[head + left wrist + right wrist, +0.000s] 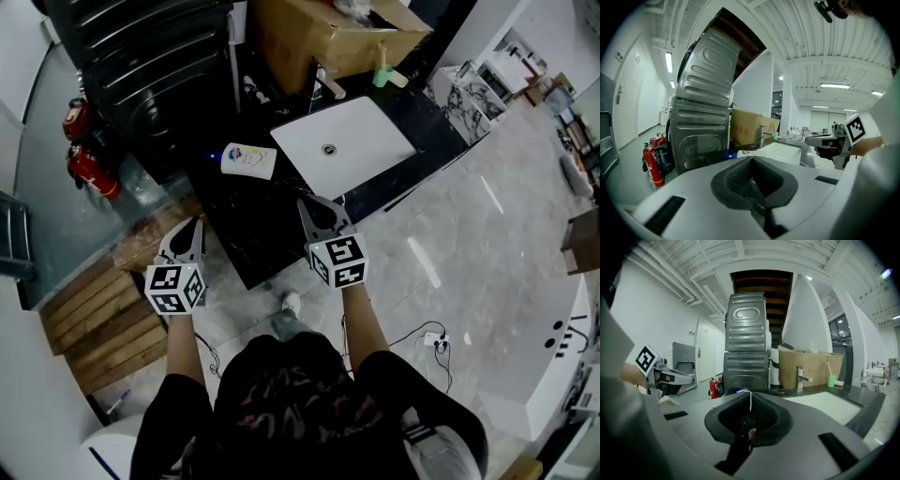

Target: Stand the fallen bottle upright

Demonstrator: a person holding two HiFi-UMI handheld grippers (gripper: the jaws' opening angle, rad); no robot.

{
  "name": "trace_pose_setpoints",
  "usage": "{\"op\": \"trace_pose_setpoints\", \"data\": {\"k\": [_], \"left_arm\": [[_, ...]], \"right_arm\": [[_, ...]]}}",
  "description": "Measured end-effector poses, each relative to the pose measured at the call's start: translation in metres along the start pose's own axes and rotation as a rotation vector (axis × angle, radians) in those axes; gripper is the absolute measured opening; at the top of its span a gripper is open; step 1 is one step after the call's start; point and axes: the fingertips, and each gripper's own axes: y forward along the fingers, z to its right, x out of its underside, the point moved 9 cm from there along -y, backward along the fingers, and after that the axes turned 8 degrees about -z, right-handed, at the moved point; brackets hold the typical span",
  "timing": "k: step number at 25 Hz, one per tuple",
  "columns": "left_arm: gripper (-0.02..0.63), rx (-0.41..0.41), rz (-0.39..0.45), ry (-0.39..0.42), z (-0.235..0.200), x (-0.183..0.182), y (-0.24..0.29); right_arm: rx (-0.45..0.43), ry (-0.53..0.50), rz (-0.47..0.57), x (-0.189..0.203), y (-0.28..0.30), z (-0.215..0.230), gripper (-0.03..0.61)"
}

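Setting: black counter [251, 223] with a white sink [380, 141] set in it, a cardboard box [309, 37] behind the tap and a dark ribbed appliance [150, 66] at upper left of the head view.
Bottle: the white bottle [246, 159] lies flat on its side on the counter, just left of the sink, blue cap towards the left of the frame.
Left gripper [187, 236]: clenched on nothing, held in the air at lower left, off the counter's edge and well apart from the bottle.
Right gripper [319, 214]: pinched closed and empty, over the counter's near part, below the bottle in the frame and not touching it.
Progress: nothing is done yet; the bottle is untouched.
Left to do: reach the bottle, spread the jaws, take hold, tip it up onto its base and let go.
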Motion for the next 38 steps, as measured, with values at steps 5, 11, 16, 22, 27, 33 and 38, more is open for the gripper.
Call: {"op": "trace_pose_setpoints", "data": {"k": [5,11,16,22,27,33,38], "left_arm": [[0.015,-0.062,-0.021,-0.025,-0.002,-0.015,0.029],[0.015,-0.108,-0.044,-0.042,-0.003,-0.02,0.048],[0.015,-0.135,-0.055,-0.06,-0.014,-0.021,0.06],[0.015,-0.127,-0.066,-0.08,-0.034,-0.022,0.084],[0.015,-0.105,-0.083,-0.083,-0.054,-0.026,0.109],[0.015,-0.072,-0.097,-0.093,-0.08,-0.028,0.139],[0.015,-0.054,-0.11,-0.106,-0.098,-0.026,0.162]], "right_arm": [[-0.074,0.02,-0.005,-0.009,0.034,0.033,0.025],[-0.147,0.013,-0.027,-0.016,0.065,0.052,0.043],[-0.185,-0.01,-0.048,-0.02,0.094,0.055,0.061],[-0.219,-0.027,-0.078,-0.023,0.129,0.053,0.077],[-0.231,-0.043,-0.115,-0.025,0.16,0.052,0.106],[-0.227,-0.053,-0.184,-0.021,0.195,0.05,0.137],[-0.215,-0.081,-0.248,-0.014,0.215,0.048,0.146]]}}
